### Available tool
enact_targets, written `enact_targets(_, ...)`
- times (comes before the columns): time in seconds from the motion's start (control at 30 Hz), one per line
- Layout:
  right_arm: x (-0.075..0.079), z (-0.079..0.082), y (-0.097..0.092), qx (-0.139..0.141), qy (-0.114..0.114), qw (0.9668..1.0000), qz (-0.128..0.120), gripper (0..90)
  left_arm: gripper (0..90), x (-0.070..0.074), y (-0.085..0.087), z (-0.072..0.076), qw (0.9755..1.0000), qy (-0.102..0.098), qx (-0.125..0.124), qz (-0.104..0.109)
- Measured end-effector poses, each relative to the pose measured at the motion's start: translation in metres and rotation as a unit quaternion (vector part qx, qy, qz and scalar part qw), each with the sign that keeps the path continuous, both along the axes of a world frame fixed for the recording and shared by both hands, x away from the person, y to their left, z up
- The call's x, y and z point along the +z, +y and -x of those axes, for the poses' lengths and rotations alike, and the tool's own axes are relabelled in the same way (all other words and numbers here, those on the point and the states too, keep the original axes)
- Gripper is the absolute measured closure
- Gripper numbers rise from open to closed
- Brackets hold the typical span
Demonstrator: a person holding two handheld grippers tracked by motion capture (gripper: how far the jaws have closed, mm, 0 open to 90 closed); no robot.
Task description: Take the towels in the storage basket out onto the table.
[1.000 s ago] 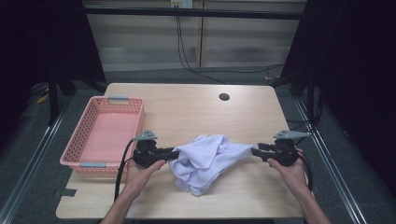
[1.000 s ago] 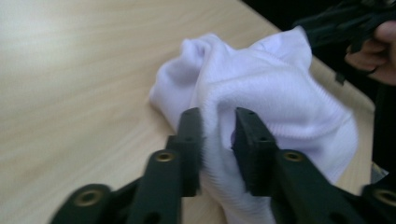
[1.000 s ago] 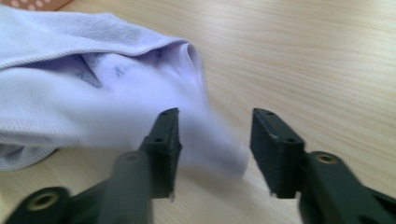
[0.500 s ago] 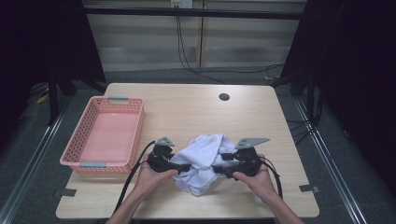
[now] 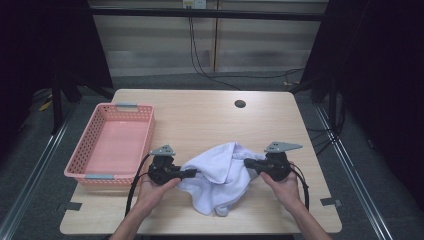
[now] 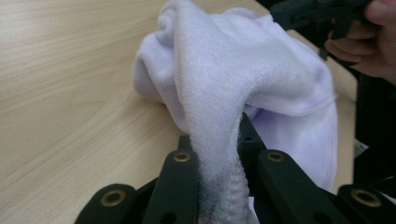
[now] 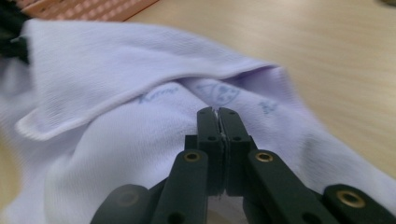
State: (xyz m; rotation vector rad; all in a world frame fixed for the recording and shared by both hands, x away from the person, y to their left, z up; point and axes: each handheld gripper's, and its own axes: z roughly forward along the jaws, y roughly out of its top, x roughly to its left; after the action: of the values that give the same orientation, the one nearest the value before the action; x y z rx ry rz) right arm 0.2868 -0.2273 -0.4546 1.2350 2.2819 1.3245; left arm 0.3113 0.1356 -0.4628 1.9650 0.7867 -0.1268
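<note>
Towel point(image 5: 220, 172) crumpled on table point(image 5: 200, 120); both tools pinching opposite edges.

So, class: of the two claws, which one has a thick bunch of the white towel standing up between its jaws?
The left claw: a thick fold of the white towel rises between its jaws. The right claw's jaws meet almost flush.

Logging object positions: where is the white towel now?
High view: the white towel lies crumpled at the table's near middle, right of the pink basket.
</note>
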Motion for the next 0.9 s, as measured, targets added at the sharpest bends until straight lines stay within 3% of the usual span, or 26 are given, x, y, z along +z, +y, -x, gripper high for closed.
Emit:
enact_targets(0.13,0.019,-0.010,-0.029,-0.049,-0.023,0.9982,-0.027,89.0,82.5,0.009,0.010,0.005,0.9995,-0.003,0.003,0.030)
enact_targets(0.23,0.034,-0.017,-0.043,-0.070,-0.040,0.9962,-0.033,89.0,82.5,0.018,0.015,0.007,0.9981,-0.010,0.008,0.060)
enact_targets(0.27,0.043,-0.021,-0.048,-0.077,-0.047,0.9951,-0.040,89.0,82.6,0.022,0.016,0.007,0.9981,-0.018,0.006,0.058)
enact_targets(0.33,0.058,-0.027,-0.053,-0.081,-0.060,0.9940,-0.044,89.0,82.7,0.033,0.015,0.009,0.9966,-0.029,-0.001,0.077)
enact_targets(0.4,0.072,-0.035,-0.053,-0.083,-0.071,0.9932,-0.041,89.0,82.6,0.044,0.013,0.012,0.9958,-0.048,-0.007,0.077)
enact_targets(0.43,0.078,-0.040,-0.053,-0.085,-0.078,0.9926,-0.039,89.0,82.7,0.048,0.012,0.012,0.9951,-0.048,-0.013,0.086)
enact_targets(0.5,0.089,-0.053,-0.055,-0.094,-0.083,0.9913,-0.039,89.1,82.6,0.063,0.011,0.016,0.9927,-0.067,-0.018,0.098)
enact_targets(0.63,0.108,-0.079,-0.060,-0.114,-0.089,0.9889,-0.035,89.1,82.6,0.079,0.012,0.022,0.9902,-0.087,-0.029,0.105)
enact_targets(0.73,0.121,-0.098,-0.067,-0.135,-0.097,0.9857,-0.030,89.1,82.6,0.087,0.016,0.027,0.9875,-0.088,-0.023,0.129)
enact_targets(0.8,0.126,-0.109,-0.071,-0.145,-0.098,0.9842,-0.024,89.1,82.6,0.087,0.019,0.028,0.9877,-0.096,-0.017,0.122)
enact_targets(0.83,0.127,-0.114,-0.072,-0.152,-0.098,0.9833,-0.020,89.1,82.5,0.085,0.019,0.028,0.9889,-0.094,-0.021,0.113)
enact_targets(0.9,0.124,-0.122,-0.071,-0.145,-0.091,0.9852,-0.001,88.6,79.0,0.076,0.016,0.024,0.9922,-0.086,-0.025,0.087)
